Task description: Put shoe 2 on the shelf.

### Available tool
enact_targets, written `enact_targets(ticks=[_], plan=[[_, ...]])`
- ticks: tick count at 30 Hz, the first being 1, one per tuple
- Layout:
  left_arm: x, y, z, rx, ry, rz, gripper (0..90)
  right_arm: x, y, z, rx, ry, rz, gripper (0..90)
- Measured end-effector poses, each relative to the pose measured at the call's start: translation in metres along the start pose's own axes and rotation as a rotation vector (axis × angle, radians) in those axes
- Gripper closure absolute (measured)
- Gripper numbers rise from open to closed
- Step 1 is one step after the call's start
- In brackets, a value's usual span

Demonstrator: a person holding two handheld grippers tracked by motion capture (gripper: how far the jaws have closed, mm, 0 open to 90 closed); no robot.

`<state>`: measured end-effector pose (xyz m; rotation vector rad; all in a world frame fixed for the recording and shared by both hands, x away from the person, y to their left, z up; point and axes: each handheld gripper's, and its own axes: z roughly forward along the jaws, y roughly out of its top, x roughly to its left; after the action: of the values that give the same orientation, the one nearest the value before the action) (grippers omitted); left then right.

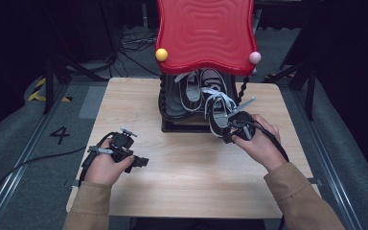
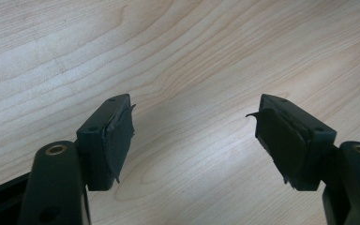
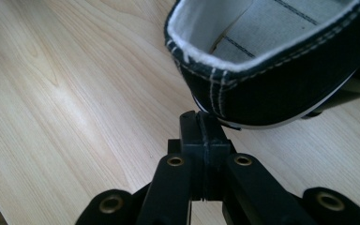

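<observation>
Right now: L gripper [image 2: 194, 136] wide over table [image 2: 192, 56], R gripper [image 3: 205, 123] jaws together beside black sneaker [image 3: 281, 89].

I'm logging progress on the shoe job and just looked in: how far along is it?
Done: one black shoe sits on the rack under the red top. In hand: the right claw, jaws shut, is at the heel of the second shoe, which lies at the rack's front edge; whether it grips is unclear. The left claw is open over bare table. Left: seating the second shoe.
</observation>
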<state>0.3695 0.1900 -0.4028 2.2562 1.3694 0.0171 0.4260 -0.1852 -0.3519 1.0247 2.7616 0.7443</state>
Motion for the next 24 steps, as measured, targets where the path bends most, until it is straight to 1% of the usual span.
enact_targets(ticks=[2, 6, 9, 12, 14, 16, 17, 19, 21, 24], plan=[[0.0012, -0.0012, -0.0002, 0.003, 0.002, 0.001, 28.6, 0.0013, 0.0017, 0.0019, -0.013, 0.023, 0.003, 90.0], [0.0012, -0.0024, -0.0005, 0.003, 0.004, -0.003, 28.6, 0.0032, 0.0034, 0.0043, -0.015, 0.019, -0.006, 90.0], [0.0008, -0.0020, 0.0000, 0.007, 0.003, -0.002, 28.6, 0.0028, 0.0034, 0.0049, -0.019, 0.033, -0.004, 90.0], [0.0000, -0.0015, 0.0009, 0.006, 0.005, 0.002, 28.6, 0.0017, 0.0028, 0.0046, -0.028, 0.046, 0.007, 90.0], [-0.0001, -0.0013, 0.0016, 0.008, 0.005, 0.001, 28.5, 0.0009, 0.0014, 0.0043, -0.048, 0.050, 0.017, 90.0], [-0.0003, -0.0016, 0.0020, 0.010, 0.005, 0.003, 28.6, 0.0017, -0.0006, 0.0038, -0.087, 0.030, 0.032, 90.0], [-0.0003, -0.0016, 0.0020, 0.010, 0.005, 0.003, 28.6, 0.0017, -0.0006, 0.0038, -0.087, 0.030, 0.032, 90.0], [-0.0009, -0.0018, 0.0019, 0.009, 0.005, 0.001, 28.6, 0.0046, -0.0020, 0.0054, -0.125, 0.010, 0.045, 90.0], [-0.0008, -0.0018, 0.0016, 0.009, 0.004, 0.001, 28.5, 0.0078, -0.0024, 0.0062, -0.140, -0.010, 0.051, 90.0], [-0.0006, -0.0019, 0.0022, 0.010, 0.004, 0.001, 28.5, 0.0098, -0.0023, 0.0088, -0.159, -0.027, 0.062, 90.0]])
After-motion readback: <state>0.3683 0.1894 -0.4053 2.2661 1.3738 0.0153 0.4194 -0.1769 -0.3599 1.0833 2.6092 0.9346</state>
